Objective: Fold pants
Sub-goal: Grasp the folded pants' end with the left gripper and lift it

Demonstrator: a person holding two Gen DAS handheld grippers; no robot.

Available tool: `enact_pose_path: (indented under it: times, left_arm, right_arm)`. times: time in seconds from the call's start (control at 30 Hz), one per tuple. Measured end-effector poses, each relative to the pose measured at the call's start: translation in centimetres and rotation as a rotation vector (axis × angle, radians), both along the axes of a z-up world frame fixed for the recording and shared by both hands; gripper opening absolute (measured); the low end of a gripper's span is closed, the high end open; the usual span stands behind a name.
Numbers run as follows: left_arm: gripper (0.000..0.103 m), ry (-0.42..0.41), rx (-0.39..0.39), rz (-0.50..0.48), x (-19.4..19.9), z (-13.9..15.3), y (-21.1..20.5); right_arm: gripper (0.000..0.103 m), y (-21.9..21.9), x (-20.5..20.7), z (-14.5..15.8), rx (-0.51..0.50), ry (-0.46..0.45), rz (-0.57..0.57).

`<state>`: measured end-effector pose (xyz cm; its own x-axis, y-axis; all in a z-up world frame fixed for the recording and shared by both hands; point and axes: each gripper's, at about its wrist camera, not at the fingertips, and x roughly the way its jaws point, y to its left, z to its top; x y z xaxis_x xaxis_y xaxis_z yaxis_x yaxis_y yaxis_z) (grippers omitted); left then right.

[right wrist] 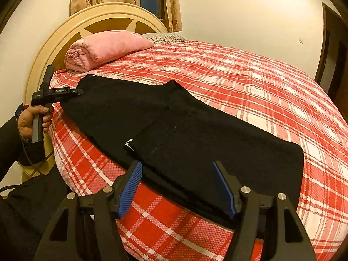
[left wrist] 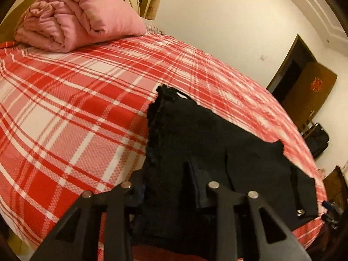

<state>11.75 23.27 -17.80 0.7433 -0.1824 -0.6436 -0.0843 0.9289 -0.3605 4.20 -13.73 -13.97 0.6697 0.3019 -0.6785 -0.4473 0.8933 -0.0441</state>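
Currently, status:
pants: black pants (right wrist: 174, 126) lie flat along the near edge of your red plaid bed (right wrist: 250, 82), one end near the headboard (right wrist: 65, 32).
left gripper: your left gripper (right wrist: 76, 91) is clamped on the pants' edge at the headboard end; your hand (right wrist: 32, 119) grips its handle.
right gripper: your right gripper (right wrist: 180, 187) is wide apart, blue pads (right wrist: 130, 187) straddling the near pants edge, not pinching.
other: pink rolled quilt (right wrist: 104, 47) sits by the headboard, apart from the pants.
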Motion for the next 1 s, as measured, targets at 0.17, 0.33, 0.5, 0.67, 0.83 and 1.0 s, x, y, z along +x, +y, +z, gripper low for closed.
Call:
enact_pose_path:
  times: [0.17, 0.33, 0.5, 0.67, 0.83, 1.0]
  left_arm:
    - [0.073, -0.004, 0.042, 0.056, 0.4, -0.8, 0.3]
    - [0.023, -0.02, -0.043, -0.046, 0.4, -0.4, 0.1]
    - [0.017, -0.068, -0.124, -0.05, -0.7, 2.3, 0.0]
    - [0.017, -0.157, -0.102, -0.115, -1.7, 6.8, -2.8]
    - [0.014, -0.181, -0.095, -0.186, -1.7, 9.8, -5.9]
    - [0.012, -0.227, -0.092, -0.262, -1.9, 11.9, -9.5]
  right_arm:
    - [0.067, -0.2, -0.2, 0.2, 0.007, -0.01, -0.001]
    - [0.067, -0.3, -0.1, 0.2, 0.015, -0.012, -0.007]
    - [0.067, -1.0, -0.1, 0.9, 0.029, -0.035, -0.03]
    - [0.067, -2.6, 0.7, 1.3, 0.047, -0.035, -0.106]
    - [0.067, -4.0, 0.9, 1.8, 0.065, -0.039, -0.154]
    - [0.067, -5.2, 0.8, 2.9, 0.072, -0.063, -0.178]
